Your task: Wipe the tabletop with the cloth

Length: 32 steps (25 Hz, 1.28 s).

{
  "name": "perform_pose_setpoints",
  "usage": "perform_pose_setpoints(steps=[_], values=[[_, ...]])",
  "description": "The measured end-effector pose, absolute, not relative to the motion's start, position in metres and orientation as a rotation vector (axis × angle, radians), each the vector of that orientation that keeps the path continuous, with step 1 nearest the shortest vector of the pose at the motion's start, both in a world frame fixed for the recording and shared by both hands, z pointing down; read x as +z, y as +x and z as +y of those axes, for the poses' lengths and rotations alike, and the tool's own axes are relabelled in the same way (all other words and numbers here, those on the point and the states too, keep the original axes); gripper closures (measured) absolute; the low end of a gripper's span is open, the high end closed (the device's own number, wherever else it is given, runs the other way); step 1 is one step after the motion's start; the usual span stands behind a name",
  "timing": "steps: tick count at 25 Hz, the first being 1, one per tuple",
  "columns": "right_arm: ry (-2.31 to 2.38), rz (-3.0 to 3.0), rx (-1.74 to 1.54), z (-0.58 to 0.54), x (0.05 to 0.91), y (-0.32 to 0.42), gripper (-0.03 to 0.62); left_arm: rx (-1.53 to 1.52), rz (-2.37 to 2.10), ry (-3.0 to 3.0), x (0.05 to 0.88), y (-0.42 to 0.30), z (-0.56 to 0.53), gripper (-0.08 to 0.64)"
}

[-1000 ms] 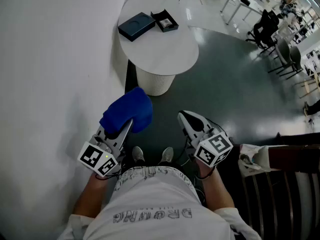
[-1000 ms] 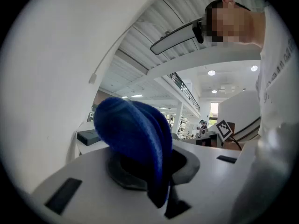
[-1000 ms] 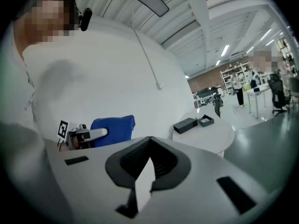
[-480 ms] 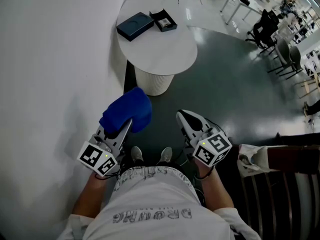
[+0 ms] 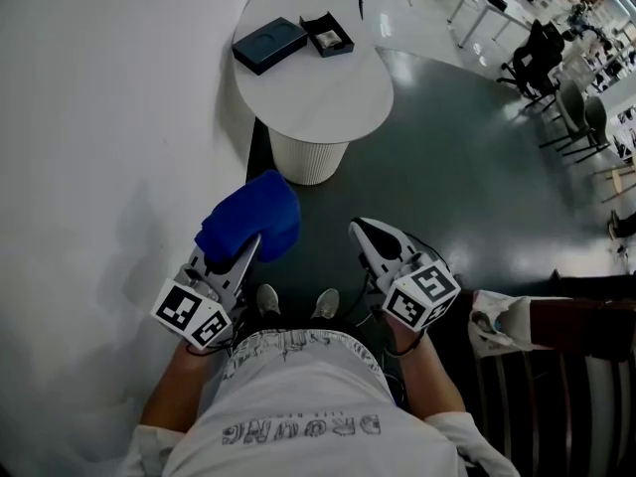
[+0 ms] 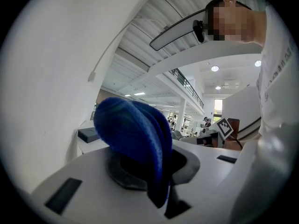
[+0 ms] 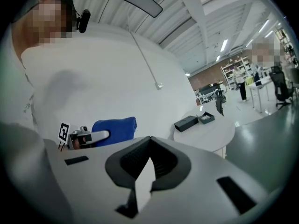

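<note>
A thick blue cloth is bunched up, and my left gripper is shut on it at waist height, short of the round white table. From the left gripper view the cloth fills the space between the jaws and hides their tips. My right gripper is beside it, shut, with nothing in it. In the right gripper view its jaws meet at the tips, and the cloth and table lie ahead.
A dark blue flat box and a small open black box lie on the table's far part. A white wall runs along the left. A slatted chair stands at lower right. Desks and office chairs are far right.
The head view has shifted slightly, so the table sits a little higher in the picture. Both grippers keep the same pose, and the cloth stays held.
</note>
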State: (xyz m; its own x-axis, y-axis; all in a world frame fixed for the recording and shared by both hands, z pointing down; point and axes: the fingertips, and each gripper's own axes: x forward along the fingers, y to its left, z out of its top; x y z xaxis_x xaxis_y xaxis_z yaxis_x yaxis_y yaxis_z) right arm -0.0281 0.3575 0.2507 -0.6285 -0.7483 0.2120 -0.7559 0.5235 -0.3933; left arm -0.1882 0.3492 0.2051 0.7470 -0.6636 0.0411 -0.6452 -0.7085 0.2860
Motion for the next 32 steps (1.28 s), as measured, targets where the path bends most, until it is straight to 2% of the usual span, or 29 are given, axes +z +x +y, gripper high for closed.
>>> perform_pose_setpoints(steps=[16,32], values=[[1.269,-2.754,0.688,0.372,0.259,0.052,0.586,-0.114,-1.134,2.634,0.207,-0.119,0.374,0.483],[1.282,-2.768,0.688,0.344,0.27,0.069,0.586,-0.119,-1.142,2.647,0.215,-0.104,0.342,0.483]])
